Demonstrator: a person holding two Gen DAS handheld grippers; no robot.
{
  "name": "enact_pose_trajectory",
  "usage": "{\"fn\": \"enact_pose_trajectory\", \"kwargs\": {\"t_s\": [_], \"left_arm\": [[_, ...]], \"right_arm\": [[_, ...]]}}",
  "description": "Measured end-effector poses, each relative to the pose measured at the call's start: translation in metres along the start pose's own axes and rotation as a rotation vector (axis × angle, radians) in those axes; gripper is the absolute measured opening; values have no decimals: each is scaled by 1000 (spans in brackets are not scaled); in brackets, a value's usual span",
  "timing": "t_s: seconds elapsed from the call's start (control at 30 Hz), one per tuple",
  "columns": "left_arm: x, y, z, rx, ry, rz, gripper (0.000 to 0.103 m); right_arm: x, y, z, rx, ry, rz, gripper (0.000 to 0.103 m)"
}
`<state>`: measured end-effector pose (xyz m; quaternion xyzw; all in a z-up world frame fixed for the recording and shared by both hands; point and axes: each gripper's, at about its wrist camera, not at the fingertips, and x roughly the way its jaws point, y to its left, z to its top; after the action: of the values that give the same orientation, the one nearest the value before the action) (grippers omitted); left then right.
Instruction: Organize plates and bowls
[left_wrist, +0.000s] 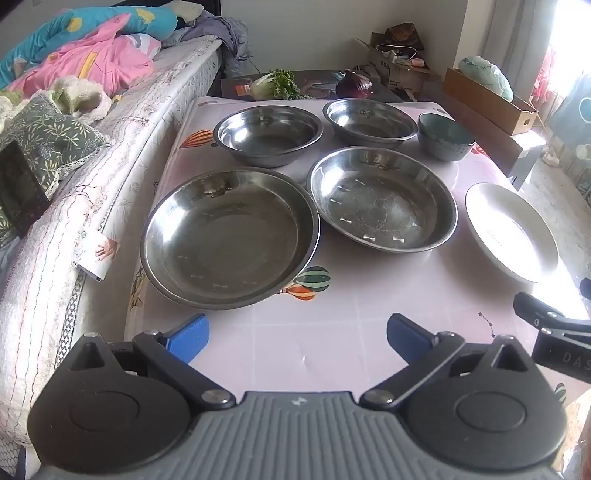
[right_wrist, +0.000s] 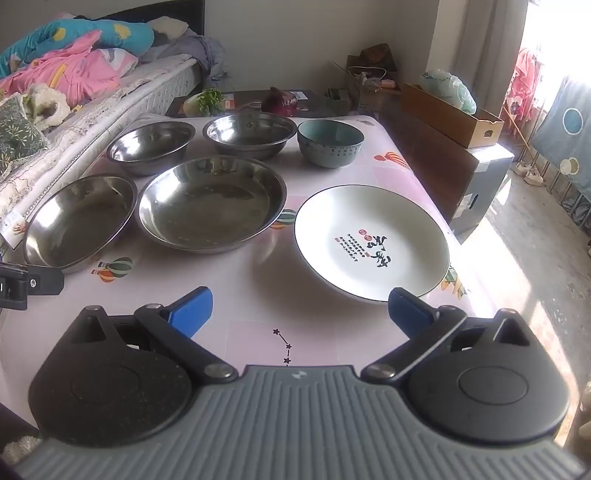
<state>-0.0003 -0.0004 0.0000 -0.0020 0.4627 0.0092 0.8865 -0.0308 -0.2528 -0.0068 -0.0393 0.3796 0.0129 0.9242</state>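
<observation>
Two wide steel plates lie side by side on the table, the left one (left_wrist: 229, 236) (right_wrist: 79, 218) and the right one (left_wrist: 382, 199) (right_wrist: 212, 203). Behind them stand two steel bowls (left_wrist: 267, 134) (left_wrist: 371, 122) and a teal ceramic bowl (left_wrist: 445, 136) (right_wrist: 330, 143). A white plate with black calligraphy (right_wrist: 371, 242) (left_wrist: 511, 230) lies at the right. My left gripper (left_wrist: 297, 338) hovers open over the bare near table. My right gripper (right_wrist: 301, 310) is open too, its right finger just before the white plate's near rim. Neither holds anything.
The table (left_wrist: 332, 332) has a pink patterned cloth. A bed (left_wrist: 110, 122) with quilts runs along its left edge. Beyond the far edge lie a cabbage (left_wrist: 275, 85) and a purple cabbage (left_wrist: 354, 85). Cardboard boxes (right_wrist: 450, 114) sit at the right, above open floor.
</observation>
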Motion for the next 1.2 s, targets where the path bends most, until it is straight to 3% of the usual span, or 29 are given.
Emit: {"fn": "enact_pose_trajectory", "kwargs": {"t_s": [0.27,0.5,1.2], "left_arm": [[-7,-19,-3,1,-11,-15,103],[-14,-14,-4,34,1,-51,103],[-20,-11,-6,33,-3,-48,103]], "right_arm": [[-2,-9,-1,29,18,1,102],[-6,-11,-1,36,38,-13,102],[-15,-8,5,44,17,-7,102]]}}
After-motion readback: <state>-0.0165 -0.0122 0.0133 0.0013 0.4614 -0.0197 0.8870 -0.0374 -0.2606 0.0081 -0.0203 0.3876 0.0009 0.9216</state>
